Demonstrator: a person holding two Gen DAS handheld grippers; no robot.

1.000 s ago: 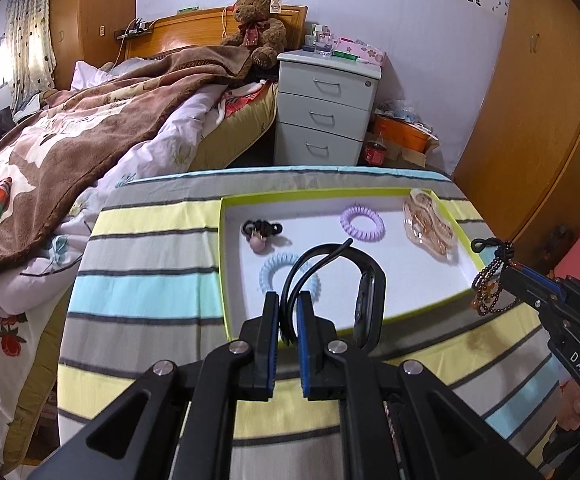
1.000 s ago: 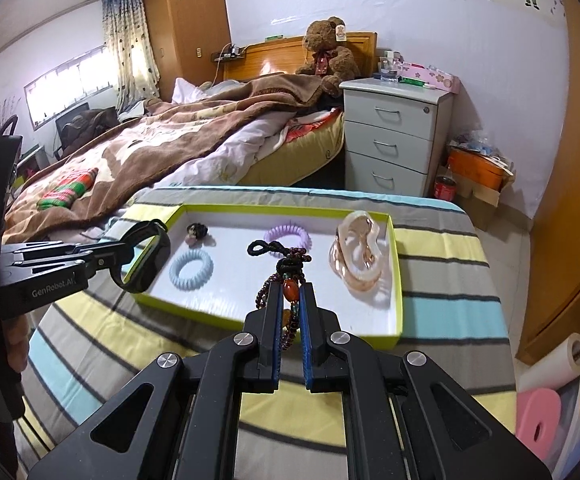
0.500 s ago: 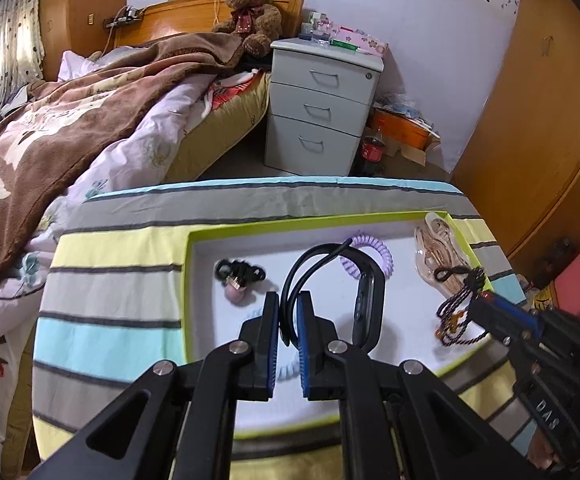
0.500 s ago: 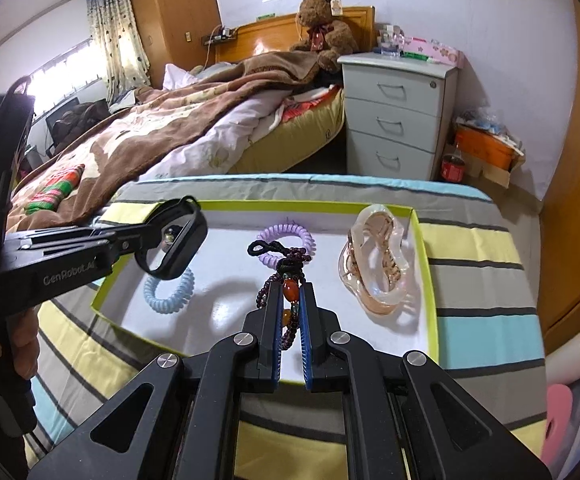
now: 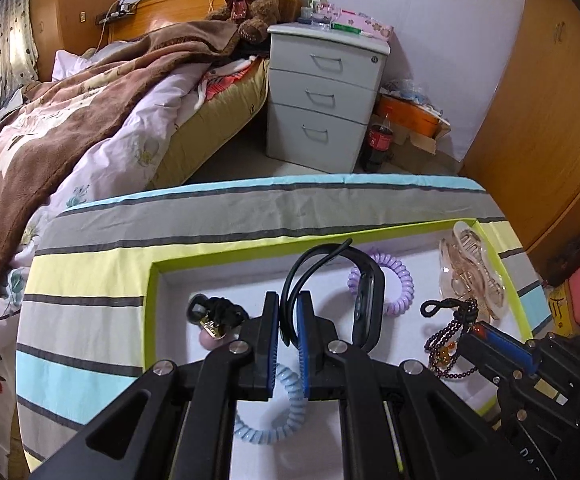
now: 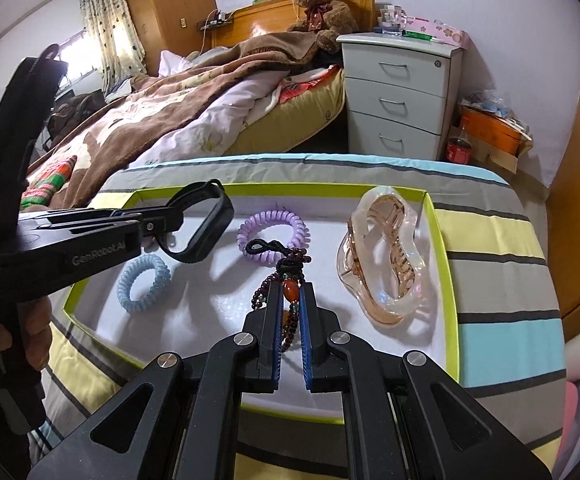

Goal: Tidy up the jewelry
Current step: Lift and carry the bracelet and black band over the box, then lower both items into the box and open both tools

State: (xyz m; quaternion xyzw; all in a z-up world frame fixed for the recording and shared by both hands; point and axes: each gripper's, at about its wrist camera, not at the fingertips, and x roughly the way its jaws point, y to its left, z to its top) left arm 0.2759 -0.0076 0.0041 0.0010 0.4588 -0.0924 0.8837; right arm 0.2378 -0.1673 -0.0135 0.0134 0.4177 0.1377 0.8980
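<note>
Tongs on the left [image 5: 288, 320] pinch a black wristband [image 5: 364, 292] above the tray [image 6: 440, 232]; those on the right [image 6: 290, 312] clamp a beaded bracelet [image 6: 286, 276] over the tray's middle, between the purple hair tie [image 6: 272, 230] and the hair claw [image 6: 386, 256].

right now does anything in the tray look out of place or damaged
Nothing stands out. The purple coil tie, blue coil tie and clear hair claw lie flat and intact in the tray; the black band and beaded bracelet are held above it.
</note>
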